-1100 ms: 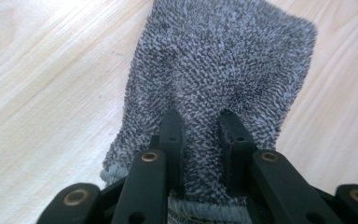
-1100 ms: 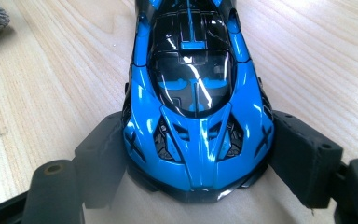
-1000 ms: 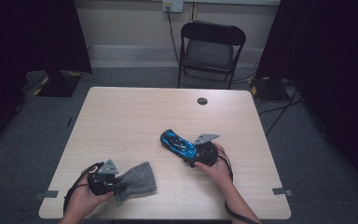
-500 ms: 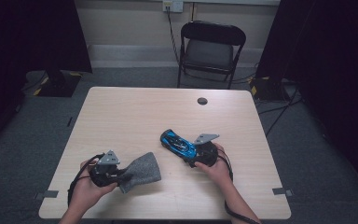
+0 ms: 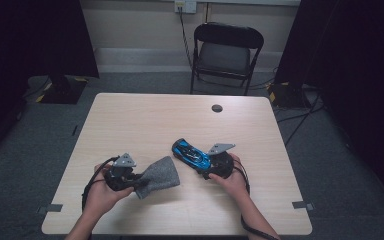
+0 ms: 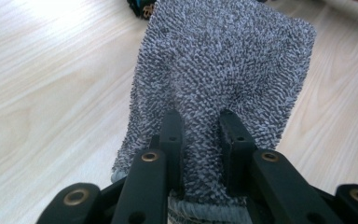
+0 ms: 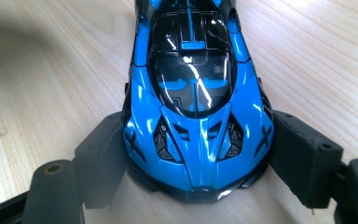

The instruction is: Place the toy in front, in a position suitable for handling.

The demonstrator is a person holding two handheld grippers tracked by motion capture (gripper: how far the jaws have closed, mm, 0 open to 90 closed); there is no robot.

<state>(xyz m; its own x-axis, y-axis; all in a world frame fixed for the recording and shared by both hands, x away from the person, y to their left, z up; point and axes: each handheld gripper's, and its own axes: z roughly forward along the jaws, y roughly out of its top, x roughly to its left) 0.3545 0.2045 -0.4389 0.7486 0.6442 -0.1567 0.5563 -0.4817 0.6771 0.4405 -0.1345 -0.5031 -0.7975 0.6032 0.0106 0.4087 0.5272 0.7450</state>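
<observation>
Between the clenched jaws of the left gripper (image 5: 130, 181) hangs a grey cloth (image 5: 158, 175); the toy car (image 5: 191, 153), gripped by the right gripper (image 5: 207, 167), lies at two o'clock from it on the tabletop (image 5: 155, 120). The car's long axis runs ten to four, with the cloth's free edge near its nose.

My left hand (image 5: 102, 192) comes up from the bottom left of the high view. It holds my left gripper (image 5: 141, 183), which points right. Its two black jaws are pinched almost together, with the cloth (image 6: 223, 79) squeezed between them. In the left gripper view the jaws rise from the bottom middle, side by side.

My right hand (image 5: 232, 181) comes up from the bottom, right of the middle. It holds my right gripper (image 5: 203, 170), which points up and left. Its jaws stand wide and press on both sides of the car (image 7: 196, 102).
</observation>
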